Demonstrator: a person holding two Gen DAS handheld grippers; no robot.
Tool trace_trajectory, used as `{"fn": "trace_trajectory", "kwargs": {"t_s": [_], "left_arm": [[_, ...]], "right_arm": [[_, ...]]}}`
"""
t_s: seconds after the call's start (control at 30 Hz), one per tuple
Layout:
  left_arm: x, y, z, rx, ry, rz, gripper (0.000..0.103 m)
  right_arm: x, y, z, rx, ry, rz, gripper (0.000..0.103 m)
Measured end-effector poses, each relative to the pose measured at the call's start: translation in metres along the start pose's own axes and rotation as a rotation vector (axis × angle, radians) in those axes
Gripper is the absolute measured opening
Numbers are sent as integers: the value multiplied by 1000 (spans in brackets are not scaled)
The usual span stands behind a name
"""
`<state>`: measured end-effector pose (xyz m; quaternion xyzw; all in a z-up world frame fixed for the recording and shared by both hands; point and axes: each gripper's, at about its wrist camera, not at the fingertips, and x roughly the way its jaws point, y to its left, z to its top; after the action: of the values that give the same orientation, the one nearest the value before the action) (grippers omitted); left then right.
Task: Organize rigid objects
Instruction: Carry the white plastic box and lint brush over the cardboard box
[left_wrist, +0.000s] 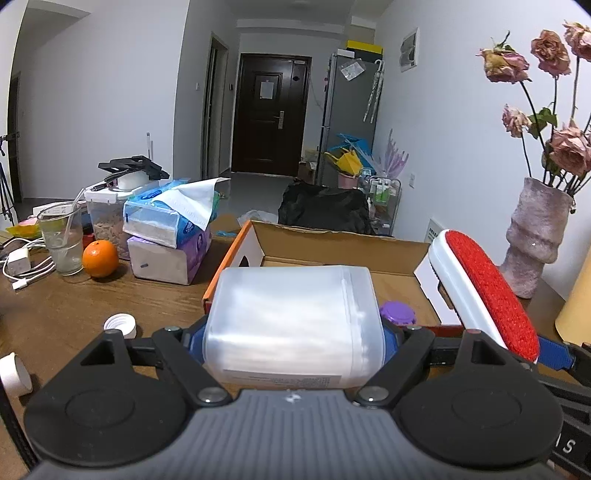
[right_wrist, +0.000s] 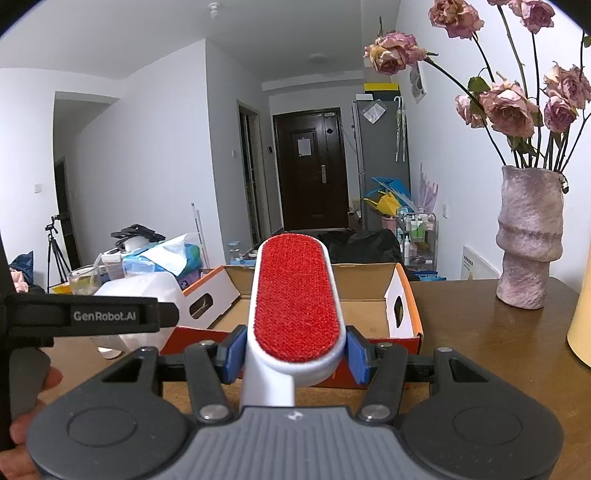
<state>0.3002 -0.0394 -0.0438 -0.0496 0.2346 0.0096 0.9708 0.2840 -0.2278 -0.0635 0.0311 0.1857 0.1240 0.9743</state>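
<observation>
Left claw (left_wrist: 293, 341): blue pads pressed against both sides of a translucent plastic container (left_wrist: 291, 321), which is held lying on its side just in front of the near edge of an open cardboard box (left_wrist: 332, 243). A purple cap (left_wrist: 397, 313) shows at 3 o'clock of the container, inside the box.

Right claw (right_wrist: 295, 350): closed on the white body of a lint brush (right_wrist: 295, 299), red pad facing up, the head reaching toward 12 o'clock over the box (right_wrist: 369, 280).

On the brown worktop (left_wrist: 74, 306): a white cap (left_wrist: 120, 325) at 9 o'clock of the left claw; an orange (left_wrist: 100, 258), a drinking glass (left_wrist: 62, 240) and tissue packs (left_wrist: 170, 236) toward 10 o'clock; a vase of dried roses (right_wrist: 528, 236) at 2 o'clock of the right claw.
</observation>
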Motion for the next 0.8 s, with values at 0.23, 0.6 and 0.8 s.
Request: {"fn": "trace_trajectory", "kwargs": {"t_s": [0.23, 0.6, 0.8], "left_arm": [[20, -4, 9, -1, -4, 13, 83], [50, -9, 20, 2, -5, 32, 83], [69, -13, 26, 7, -5, 49, 83]], "right_arm": [[22, -4, 8, 5, 3, -14, 55], [60, -12, 19, 10, 17, -31, 55], [79, -15, 23, 15, 29, -49, 55]]}}
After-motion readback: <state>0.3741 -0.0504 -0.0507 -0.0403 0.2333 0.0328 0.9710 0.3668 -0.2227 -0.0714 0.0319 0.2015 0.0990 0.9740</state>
